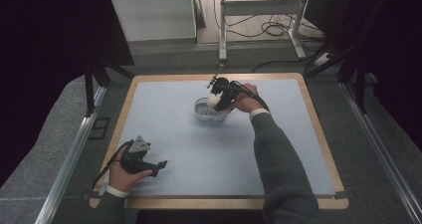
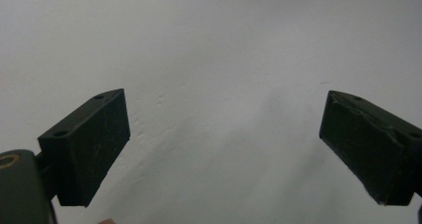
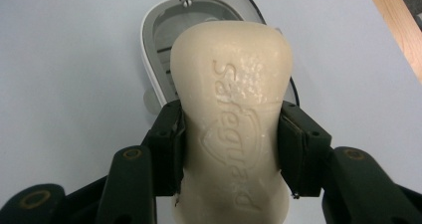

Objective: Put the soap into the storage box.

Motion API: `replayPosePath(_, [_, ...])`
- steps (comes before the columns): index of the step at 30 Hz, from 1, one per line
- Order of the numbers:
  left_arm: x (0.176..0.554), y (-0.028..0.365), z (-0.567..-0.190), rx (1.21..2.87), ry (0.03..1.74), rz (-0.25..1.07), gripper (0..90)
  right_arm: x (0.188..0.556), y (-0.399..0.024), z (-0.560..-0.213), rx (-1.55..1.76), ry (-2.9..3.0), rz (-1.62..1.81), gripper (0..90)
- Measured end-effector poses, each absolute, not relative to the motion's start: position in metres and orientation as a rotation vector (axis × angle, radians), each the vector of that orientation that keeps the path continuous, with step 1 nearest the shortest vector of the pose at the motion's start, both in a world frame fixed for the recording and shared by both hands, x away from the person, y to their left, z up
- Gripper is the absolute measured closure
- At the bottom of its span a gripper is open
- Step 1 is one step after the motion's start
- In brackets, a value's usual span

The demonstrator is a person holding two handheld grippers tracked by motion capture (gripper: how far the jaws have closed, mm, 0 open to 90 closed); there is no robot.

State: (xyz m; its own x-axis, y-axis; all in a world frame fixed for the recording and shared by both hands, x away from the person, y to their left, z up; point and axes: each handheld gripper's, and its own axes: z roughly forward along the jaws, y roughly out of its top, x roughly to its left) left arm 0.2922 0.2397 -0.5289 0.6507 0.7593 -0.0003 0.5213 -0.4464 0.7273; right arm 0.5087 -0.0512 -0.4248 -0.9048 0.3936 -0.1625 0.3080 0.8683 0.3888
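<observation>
A cream-coloured bar of soap with a raised brand word and shield emblem stamped on its face sits clamped between the two black jaws of the right gripper. The jaws press on its long sides at 9 and 3 o'clock in the right gripper view, and the bar's rounded far end points up toward 12 o'clock. In the high view the soap shows as a small pale lump at the tip of the right gripper.

Directly beyond and beneath the bar lies an oval soap dish with a white rim and a grey, slotted inside. In the high view the soap dish rests on the mat toward 12 o'clock from the centre, and the soap hangs over its upper right edge; whether the bar touches the dish cannot be told.

The person's right hand grips the tool, a grey sleeve running down to 5 o'clock.

At 8 o'clock on the pale blue mat, well apart from the dish, the left hand holds the left gripper. In its own view the left gripper has its jaws spread wide with only bare mat between them.

The mat covers a wooden-edged table.
</observation>
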Motion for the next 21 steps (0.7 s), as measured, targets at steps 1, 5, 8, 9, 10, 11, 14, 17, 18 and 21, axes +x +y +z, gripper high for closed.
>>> replayPosePath(1, [0.292, 0.24, -0.529, 2.152, 0.988, 0.427, 6.2, 0.509, -0.05, -0.425, 0.539, 2.806, 0.523, 49.4])
replayPosePath(5, [0.292, 0.24, -0.529, 2.147, 0.989, 0.428, 6.2, 0.514, -0.043, -0.43, 0.514, 2.811, 0.499, 49.5])
replayPosePath(8, [0.292, 0.239, -0.529, 2.15, 0.989, 0.427, 6.2, 0.516, -0.038, -0.433, 0.501, 2.82, 0.493, 49.4])
replayPosePath(9, [0.292, 0.239, -0.53, 2.151, 0.988, 0.427, 6.2, 0.517, -0.036, -0.434, 0.484, 2.817, 0.485, 49.4])
replayPosePath(10, [0.293, 0.239, -0.53, 2.153, 0.988, 0.426, 6.2, 0.519, -0.033, -0.436, 0.473, 2.815, 0.483, 49.4])
replayPosePath(11, [0.293, 0.239, -0.53, 2.16, 0.986, 0.427, 6.2, 0.519, -0.033, -0.436, 0.473, 2.815, 0.483, 49.4])
replayPosePath(14, [0.293, 0.238, -0.53, 2.161, 0.984, 0.425, 6.2, 0.523, -0.03, -0.44, 0.465, 2.819, 0.464, 49.4])
replayPosePath(17, [0.293, 0.239, -0.53, 2.16, 0.985, 0.429, 6.2, 0.526, -0.027, -0.444, 0.443, 2.824, 0.442, 49.4])
replayPosePath(18, [0.293, 0.239, -0.53, 2.16, 0.986, 0.429, 6.2, 0.527, -0.026, -0.445, 0.423, 2.828, 0.445, 49.4])
replayPosePath(21, [0.293, 0.24, -0.529, 2.156, 0.988, 0.433, 6.2, 0.527, -0.024, -0.449, 0.41, 2.824, 0.43, 49.3])
